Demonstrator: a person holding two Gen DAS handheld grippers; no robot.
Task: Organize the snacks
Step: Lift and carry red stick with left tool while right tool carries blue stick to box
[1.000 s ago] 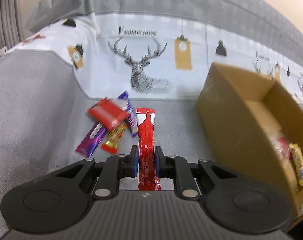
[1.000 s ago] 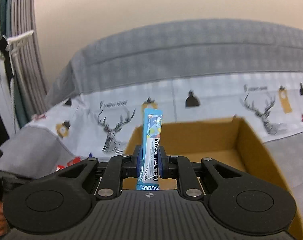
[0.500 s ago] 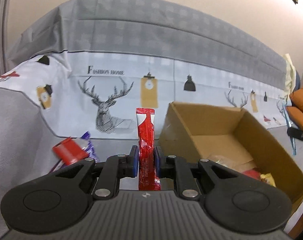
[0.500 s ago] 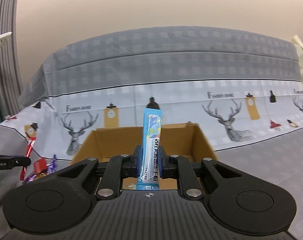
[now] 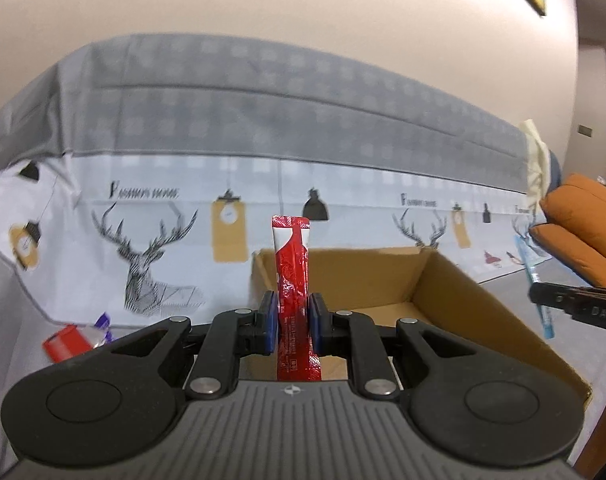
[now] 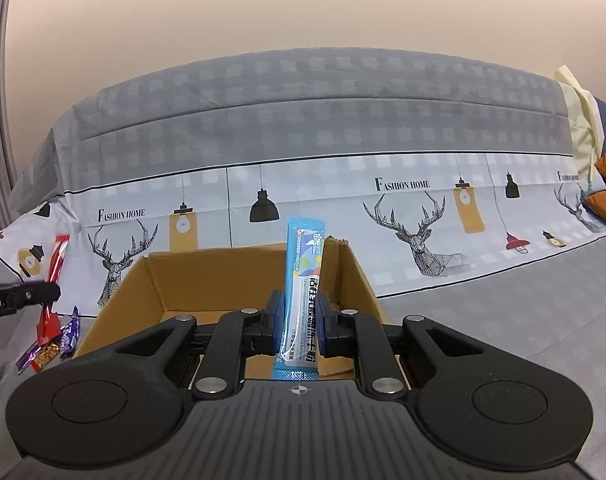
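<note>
My left gripper [image 5: 291,316] is shut on a long red stick packet [image 5: 293,268] that stands upright between its blue pads, in front of the open cardboard box [image 5: 455,296]. My right gripper [image 6: 299,320] is shut on a blue stick packet [image 6: 305,276], also upright, at the near side of the same box [image 6: 151,284]. In the right wrist view the left gripper [image 6: 23,298] shows at the far left with the red packet [image 6: 57,260]. The right gripper's tip [image 5: 575,304] with the blue packet [image 5: 537,280] shows at the right edge of the left wrist view.
Loose snacks lie on the grey sofa seat left of the box: a red pack [image 5: 65,344], purple wrappers [image 6: 69,334] and a gold bar [image 6: 47,354]. A deer-print cover [image 6: 419,236] drapes the backrest. Orange cushions [image 5: 579,224] sit at the far right.
The left gripper lifted the red packet away from the snack pile and swung right towards the box. The right gripper swung right, so the box now lies more to its left.
</note>
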